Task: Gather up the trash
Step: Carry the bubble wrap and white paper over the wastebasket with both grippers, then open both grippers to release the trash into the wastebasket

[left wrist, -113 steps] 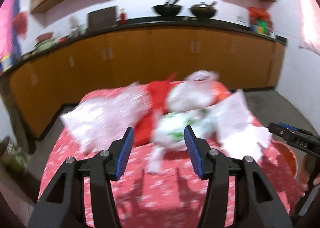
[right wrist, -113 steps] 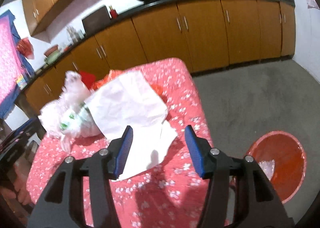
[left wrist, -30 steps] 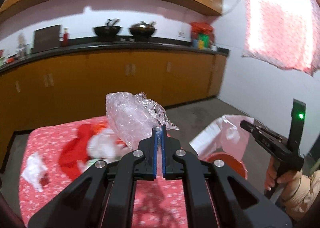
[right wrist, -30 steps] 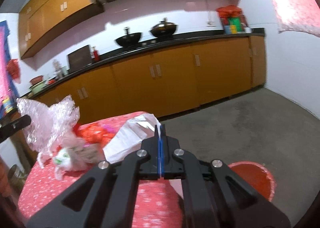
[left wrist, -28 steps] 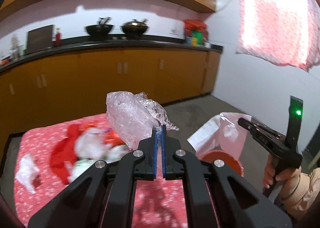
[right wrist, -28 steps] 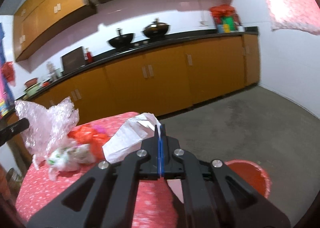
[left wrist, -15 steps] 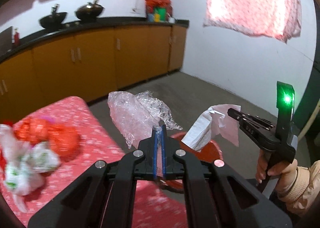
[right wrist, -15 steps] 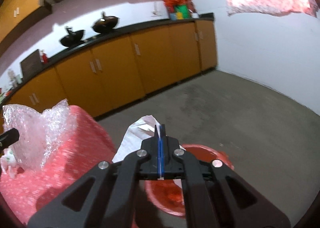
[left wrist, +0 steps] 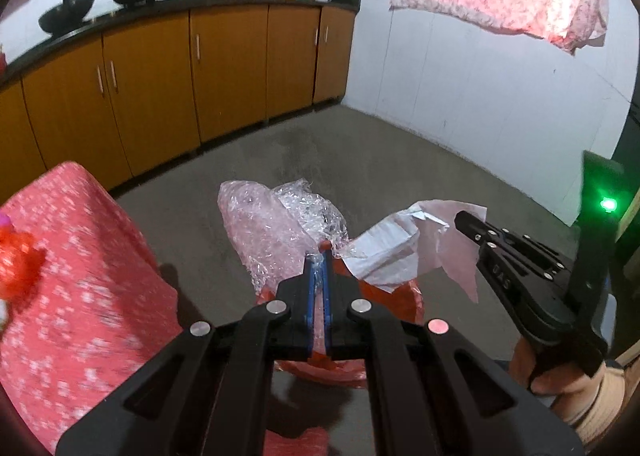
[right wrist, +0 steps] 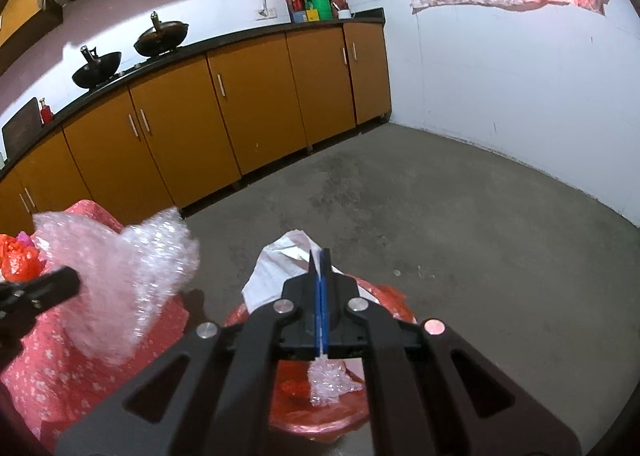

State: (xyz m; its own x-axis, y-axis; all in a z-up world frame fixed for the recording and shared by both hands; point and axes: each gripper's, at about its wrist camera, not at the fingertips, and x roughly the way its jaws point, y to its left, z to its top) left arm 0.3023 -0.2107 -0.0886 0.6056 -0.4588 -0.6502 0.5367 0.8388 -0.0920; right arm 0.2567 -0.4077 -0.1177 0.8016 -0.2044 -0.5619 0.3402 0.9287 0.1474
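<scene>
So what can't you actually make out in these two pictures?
- Bin: in both views the grippers cover most of it; only one scrap of plastic shows inside.
- Paper: right view, its gripped edge is behind the right gripper.
- Table: left view, blurred and cut off at the left edge.
- Bubble wrap: right view, smeared.

The only lettering shows on the right tongs (left wrist: 464, 220), small embossed characters on the side, too blurred to read.

The red bin (right wrist: 384, 296) sits mostly hidden behind the right claw (right wrist: 320, 256); the tablecloth (left wrist: 80, 276) is blurred.
</scene>
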